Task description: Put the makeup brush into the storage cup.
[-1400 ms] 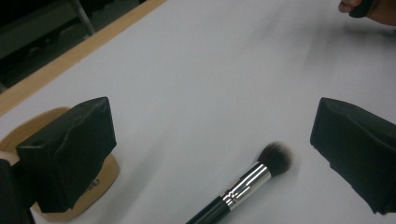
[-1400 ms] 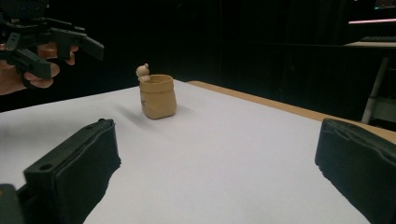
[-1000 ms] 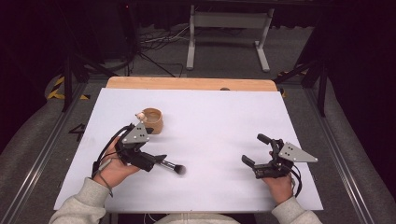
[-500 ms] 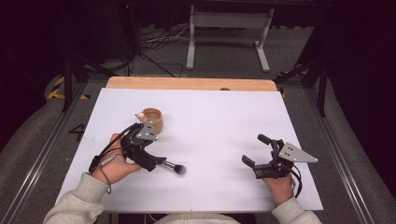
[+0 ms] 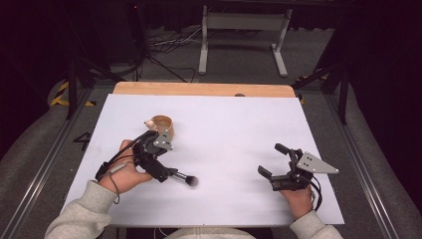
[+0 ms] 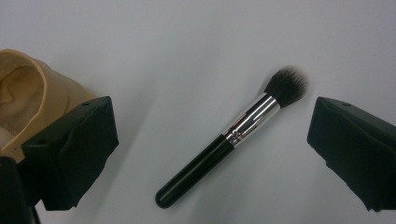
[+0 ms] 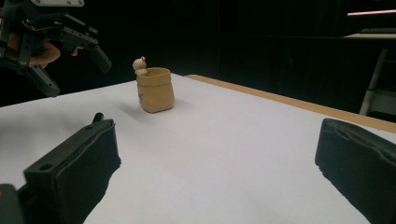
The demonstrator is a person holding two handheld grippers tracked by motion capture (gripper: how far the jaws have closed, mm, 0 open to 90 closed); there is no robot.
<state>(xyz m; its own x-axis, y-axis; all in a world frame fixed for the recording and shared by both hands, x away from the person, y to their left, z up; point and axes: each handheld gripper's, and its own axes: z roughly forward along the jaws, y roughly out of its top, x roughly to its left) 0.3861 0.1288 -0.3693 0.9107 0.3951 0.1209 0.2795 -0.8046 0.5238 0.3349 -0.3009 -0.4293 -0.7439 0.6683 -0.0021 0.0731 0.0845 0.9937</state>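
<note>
Left hand-held gripper (image 6: 212, 140): jaws spread, hovering over the makeup brush (image 6: 233, 135) lying on the bench (image 5: 229, 129). Right hand-held gripper (image 5: 275, 160): jaws spread, nothing between them.

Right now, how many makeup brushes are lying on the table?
1. The single makeup brush lies flat on the white table, below the open left gripper, bristles away from the tan cup. No other brush is seen.
</note>
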